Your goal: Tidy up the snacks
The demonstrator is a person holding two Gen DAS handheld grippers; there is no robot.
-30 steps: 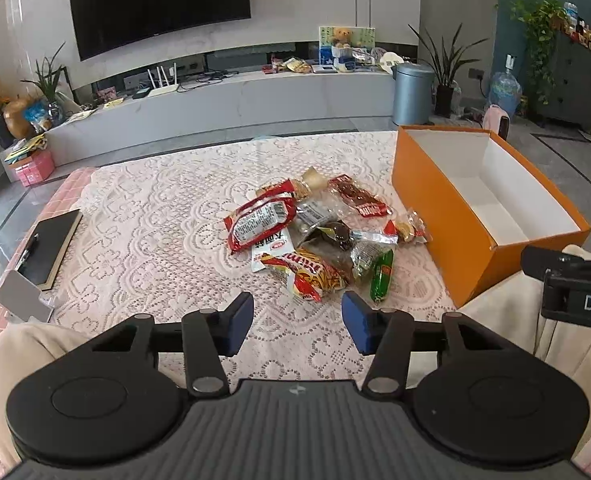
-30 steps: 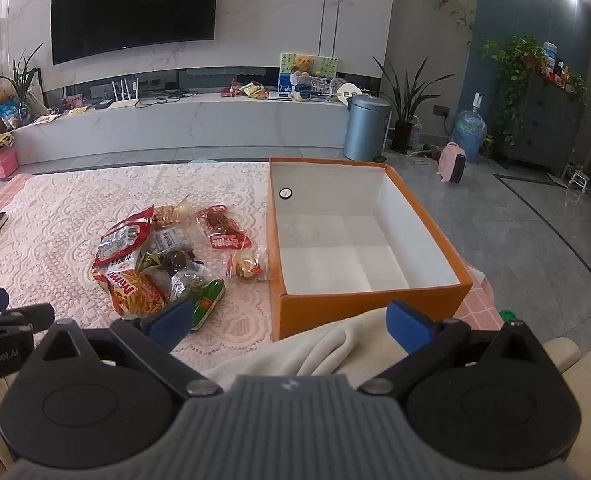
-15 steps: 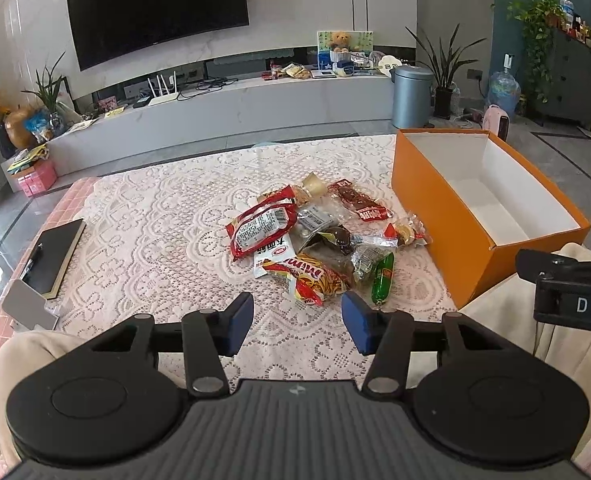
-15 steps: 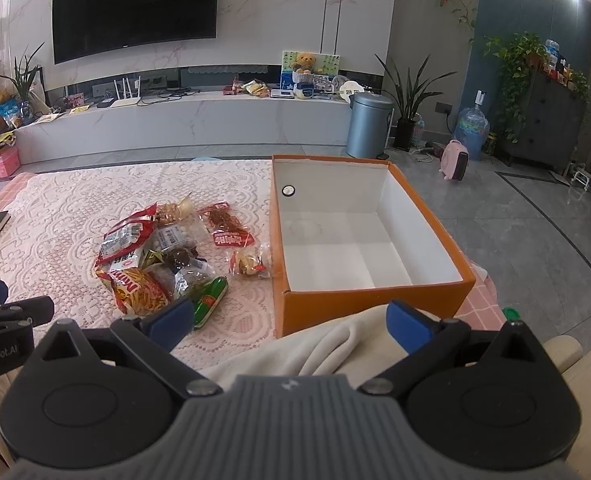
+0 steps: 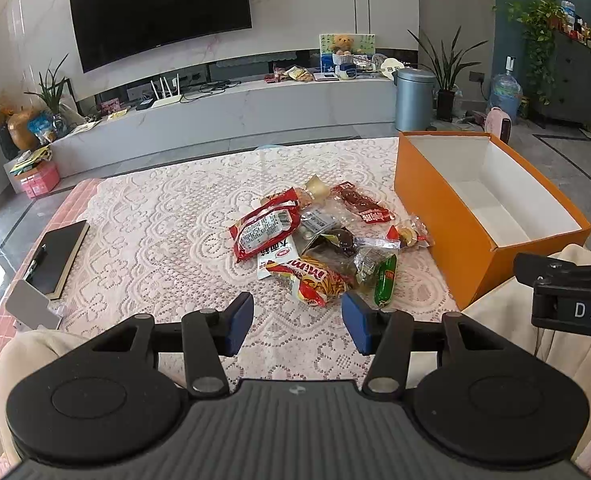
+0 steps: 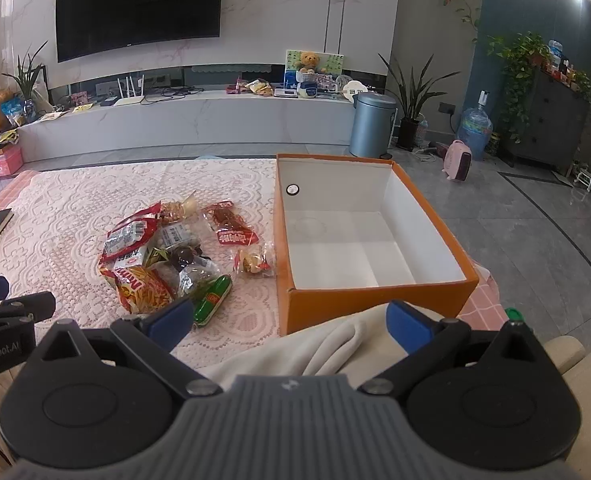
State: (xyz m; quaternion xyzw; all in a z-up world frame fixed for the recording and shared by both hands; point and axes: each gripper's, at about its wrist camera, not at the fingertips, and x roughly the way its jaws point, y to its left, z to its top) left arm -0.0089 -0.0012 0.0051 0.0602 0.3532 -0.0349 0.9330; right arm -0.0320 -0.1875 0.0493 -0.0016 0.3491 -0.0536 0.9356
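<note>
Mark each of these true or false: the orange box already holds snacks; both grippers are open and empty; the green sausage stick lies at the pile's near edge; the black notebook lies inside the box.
1. The orange box holds snacks: false, it is empty.
2. The left gripper and right gripper are open and empty: true.
3. The green sausage stick lies at the snack pile's near edge: true.
4. The black notebook lies inside the box: false, it lies on the table's far left.

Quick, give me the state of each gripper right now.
Left gripper: open, holding nothing, short of the snack pile.
Right gripper: open wide, holding nothing.
</note>
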